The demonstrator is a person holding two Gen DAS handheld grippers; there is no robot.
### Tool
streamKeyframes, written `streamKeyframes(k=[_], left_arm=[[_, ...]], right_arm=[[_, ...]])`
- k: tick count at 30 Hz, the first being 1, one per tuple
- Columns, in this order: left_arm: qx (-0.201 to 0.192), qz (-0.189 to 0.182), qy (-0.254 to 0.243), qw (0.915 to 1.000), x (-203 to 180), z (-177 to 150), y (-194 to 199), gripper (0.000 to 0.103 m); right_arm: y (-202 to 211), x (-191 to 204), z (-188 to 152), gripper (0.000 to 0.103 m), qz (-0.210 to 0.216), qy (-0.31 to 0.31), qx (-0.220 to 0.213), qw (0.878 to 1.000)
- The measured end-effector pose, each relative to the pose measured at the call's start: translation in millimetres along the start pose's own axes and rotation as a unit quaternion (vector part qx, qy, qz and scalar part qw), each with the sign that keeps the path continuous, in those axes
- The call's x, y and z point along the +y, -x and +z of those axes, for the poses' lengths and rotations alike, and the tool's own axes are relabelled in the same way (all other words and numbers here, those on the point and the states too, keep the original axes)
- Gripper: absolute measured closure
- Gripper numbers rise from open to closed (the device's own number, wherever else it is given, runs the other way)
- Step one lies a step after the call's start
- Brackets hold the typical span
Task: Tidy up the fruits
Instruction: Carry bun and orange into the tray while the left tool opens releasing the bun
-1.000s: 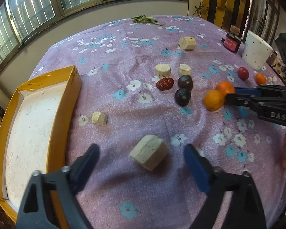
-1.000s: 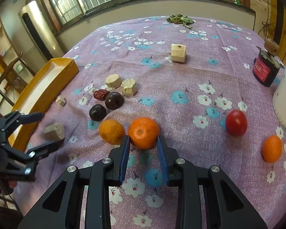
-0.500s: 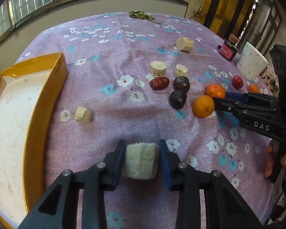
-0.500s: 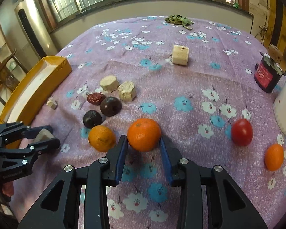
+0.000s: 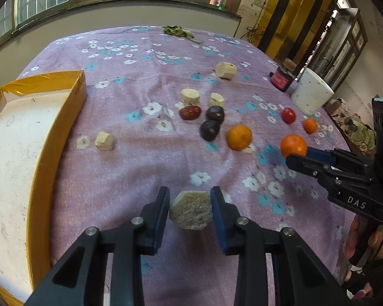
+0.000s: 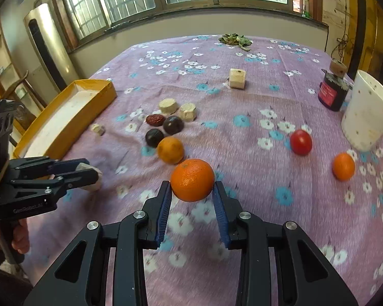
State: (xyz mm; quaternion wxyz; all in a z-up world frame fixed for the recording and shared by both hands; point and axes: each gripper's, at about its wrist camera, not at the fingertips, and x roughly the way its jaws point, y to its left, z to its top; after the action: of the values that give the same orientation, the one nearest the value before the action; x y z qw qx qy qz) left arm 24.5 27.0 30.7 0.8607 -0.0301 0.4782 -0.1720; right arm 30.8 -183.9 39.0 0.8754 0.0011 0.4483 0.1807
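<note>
My left gripper [image 5: 190,191] is closing its jaws on a pale, rough-cut fruit chunk [image 5: 191,214], pads pressing both sides, just above the purple flowered cloth. My right gripper [image 6: 191,186] is shut on a large orange [image 6: 192,178], lifted off the cloth. The left wrist view shows that orange [image 5: 293,144] at the right gripper's tips [image 5: 297,156]. On the cloth lie another orange [image 5: 239,137], two dark plums [image 5: 210,130], a red date [image 5: 190,112], a red tomato [image 5: 288,115], a small orange [image 5: 310,125] and several pale chunks [image 5: 104,140].
A yellow-rimmed tray [image 5: 71,117] with a white floor lies along the table's left side. A white cup [image 5: 311,95] and a dark jar [image 5: 280,79] stand at the far right. Green leaves [image 5: 178,31] lie at the far edge. A hand [image 6: 20,237] holds the left gripper's handle.
The left gripper shut on the pale chunk and raised it slightly. The right gripper lifted the large orange away from the second orange, towards the right.
</note>
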Motion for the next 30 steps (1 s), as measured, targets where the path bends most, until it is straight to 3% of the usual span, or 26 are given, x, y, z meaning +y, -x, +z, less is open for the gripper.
streamKeyframes(k=[2,11,20,30], left_arm=[[0.005,0.014,-0.01,0.9998,-1,-4,-1,0.068],[0.03,0.003,-0.022,0.9993,3,-15,-10,0.066],[0.002,0.002,-0.033,0.9995,3,-19,-8,0.068],[-0.032,-0.032,-0.006,0.999,12,-19,32,0.068]], right_arm=[[3,4,-7,0.071,-0.002,-0.003,0.004,1.0],[3,15,-29,0.071,-0.008,-0.017,0.021,1.0],[-14,18,-31,0.07,-0.011,-0.03,0.035,0.999],[7,37,-17,0.071,0.0,-0.019,0.005,1.0]])
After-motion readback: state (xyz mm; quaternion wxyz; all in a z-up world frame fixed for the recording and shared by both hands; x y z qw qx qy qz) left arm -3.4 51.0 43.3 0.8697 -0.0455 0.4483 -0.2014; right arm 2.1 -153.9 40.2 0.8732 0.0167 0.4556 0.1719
